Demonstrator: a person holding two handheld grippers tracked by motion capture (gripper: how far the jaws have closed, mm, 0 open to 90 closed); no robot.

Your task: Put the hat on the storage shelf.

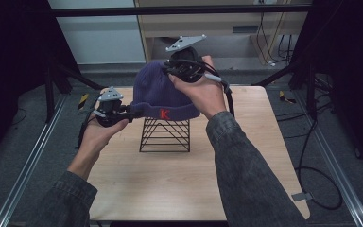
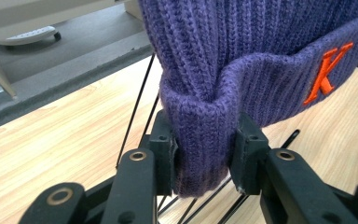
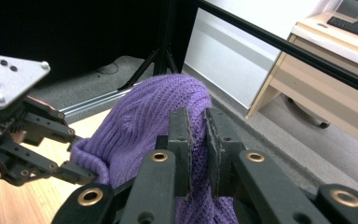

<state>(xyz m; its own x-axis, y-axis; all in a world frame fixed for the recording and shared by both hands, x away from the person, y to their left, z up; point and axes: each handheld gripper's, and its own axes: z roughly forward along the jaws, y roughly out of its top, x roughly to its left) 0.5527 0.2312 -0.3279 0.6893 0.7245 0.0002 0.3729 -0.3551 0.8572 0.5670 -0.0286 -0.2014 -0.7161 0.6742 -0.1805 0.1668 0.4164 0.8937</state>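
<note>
Purple knit hat (image 1: 163,90) between raised right tool (image 1: 185,66) and lower left tool (image 1: 128,113).

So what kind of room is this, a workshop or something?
Probably a lab recording station: a wooden table framed by metal rails, loose cables on grey carpet, and office-style furniture behind.

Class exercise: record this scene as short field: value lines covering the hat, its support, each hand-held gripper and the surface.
Hat: purple knit beanie, orange K on cuff
Support: black wire stand under the hat
Left hand-held gripper: shut on the cuff's folded edge
Right hand-held gripper: shut on the crown
Surface: light wooden table
</note>
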